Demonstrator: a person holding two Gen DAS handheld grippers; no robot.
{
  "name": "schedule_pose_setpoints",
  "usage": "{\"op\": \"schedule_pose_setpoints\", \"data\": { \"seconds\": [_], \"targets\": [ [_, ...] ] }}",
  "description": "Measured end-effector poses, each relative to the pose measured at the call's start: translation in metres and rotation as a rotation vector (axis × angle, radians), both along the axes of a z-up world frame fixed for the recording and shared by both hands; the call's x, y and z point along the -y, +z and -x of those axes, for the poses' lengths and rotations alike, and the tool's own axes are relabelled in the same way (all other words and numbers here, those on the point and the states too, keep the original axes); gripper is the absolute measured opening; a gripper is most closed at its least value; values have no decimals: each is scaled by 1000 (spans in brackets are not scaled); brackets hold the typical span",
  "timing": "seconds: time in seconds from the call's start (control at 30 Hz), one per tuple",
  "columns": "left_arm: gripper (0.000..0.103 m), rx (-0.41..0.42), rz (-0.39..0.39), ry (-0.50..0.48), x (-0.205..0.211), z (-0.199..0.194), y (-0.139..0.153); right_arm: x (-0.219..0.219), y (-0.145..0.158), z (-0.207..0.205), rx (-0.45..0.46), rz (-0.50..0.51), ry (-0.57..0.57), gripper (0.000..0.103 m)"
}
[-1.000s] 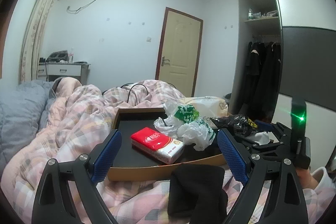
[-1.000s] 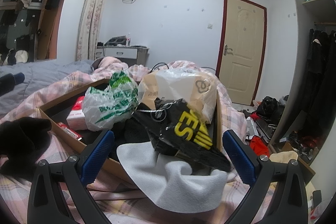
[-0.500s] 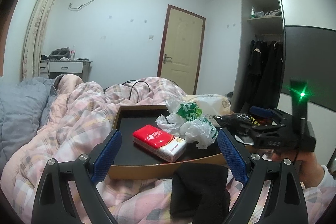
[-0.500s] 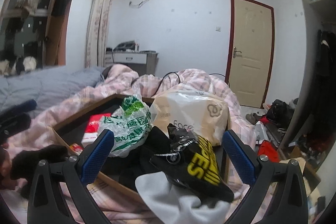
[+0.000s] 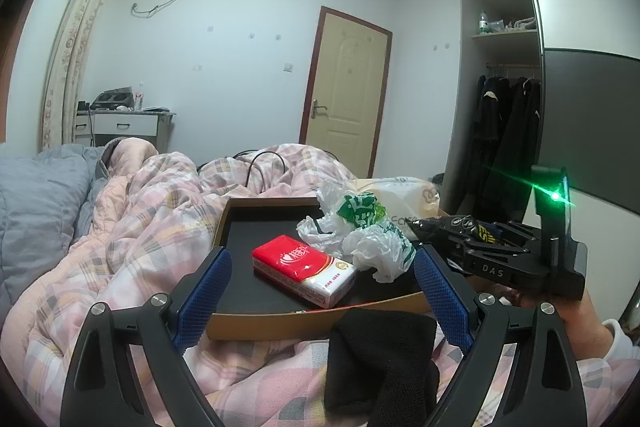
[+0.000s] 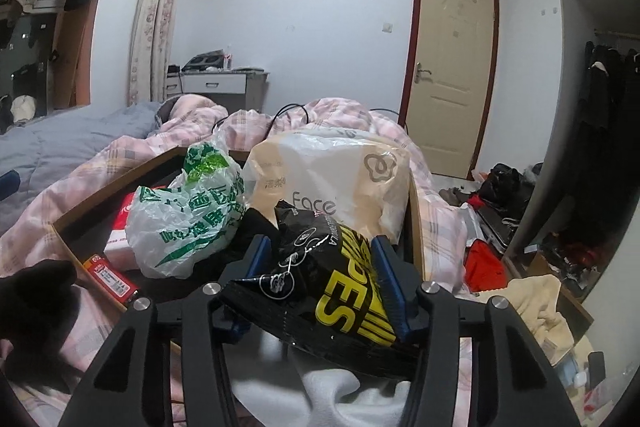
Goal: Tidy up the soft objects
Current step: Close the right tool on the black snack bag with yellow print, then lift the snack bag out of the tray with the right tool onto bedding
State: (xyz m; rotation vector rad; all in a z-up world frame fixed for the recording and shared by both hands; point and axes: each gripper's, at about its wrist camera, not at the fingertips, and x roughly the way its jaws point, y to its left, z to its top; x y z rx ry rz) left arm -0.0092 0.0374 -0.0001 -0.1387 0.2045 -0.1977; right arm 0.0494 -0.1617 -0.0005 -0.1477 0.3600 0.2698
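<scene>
Nearest the right wrist camera, a white soft cloth (image 6: 320,391) lies on the pink checked quilt (image 6: 440,211) under the right gripper (image 6: 320,267). Its jaws have just been closing, and the blue pads now press on both sides of a crinkled black plastic packet with yellow lettering (image 6: 320,279), which stands between them, tilted, at the near edge of the box.

In the left wrist view, the left gripper (image 5: 320,267) stands wide open with nothing between its blue fingers (image 5: 204,291). Just below it a folded black knitted cloth (image 5: 376,351) lies on the quilt, touching the front wall of the shallow brown cardboard box with a black floor (image 5: 304,323).

Inside the box, nearest the front wall, rests a red and white soft pack of tissues (image 5: 304,269), lying flat and slightly askew. Behind it to the right sits a crumpled white plastic bag with green print (image 5: 360,227), touching the tissue pack. Farther back, at the box's far right corner, stands a large beige and white plastic-wrapped pack (image 6: 332,183); whether it is wholly inside the box I cannot tell. The far left part of the box floor is bare.

Beyond the box, a black cable (image 5: 264,163) loops over the quilt.
</scene>
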Motion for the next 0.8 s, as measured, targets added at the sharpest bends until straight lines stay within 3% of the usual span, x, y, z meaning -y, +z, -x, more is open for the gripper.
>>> {"op": "schedule_pose_setpoints", "data": {
  "seconds": [0.3,0.6,0.8],
  "targets": [
    [91,0,-1,0,0,0,0,17,8,37,178,-148,94,43],
    [91,-1,0,0,0,-1,0,-6,3,50,140,-118,425,43],
    [91,-1,0,0,0,-1,0,-22,-5,49,83,-18,546,43]
  ]
}}
